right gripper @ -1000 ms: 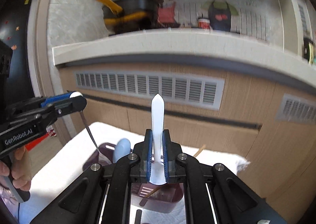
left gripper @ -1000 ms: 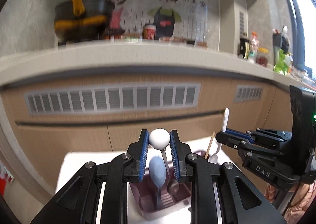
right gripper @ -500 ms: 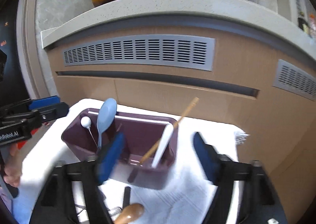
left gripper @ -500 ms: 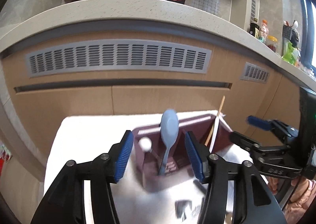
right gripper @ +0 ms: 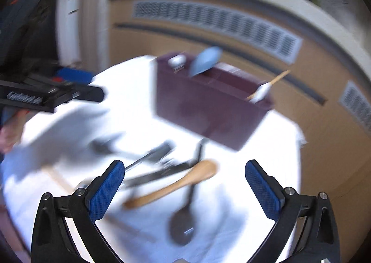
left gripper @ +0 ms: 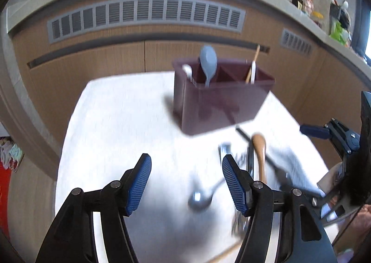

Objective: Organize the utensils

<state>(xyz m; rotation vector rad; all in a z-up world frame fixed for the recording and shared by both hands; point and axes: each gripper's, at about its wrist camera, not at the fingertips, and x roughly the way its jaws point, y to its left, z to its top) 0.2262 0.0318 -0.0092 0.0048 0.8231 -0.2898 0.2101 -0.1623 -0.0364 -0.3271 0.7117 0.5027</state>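
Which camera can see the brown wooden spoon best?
The right wrist view: the wooden spoon lies whole on the white cloth, bowl and handle, though blurred. The left wrist view shows it narrower, its handle end hidden behind a finger.

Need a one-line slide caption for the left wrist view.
Open left gripper above metal spoon on white cloth; maroon caddy behind holds blue spoon.
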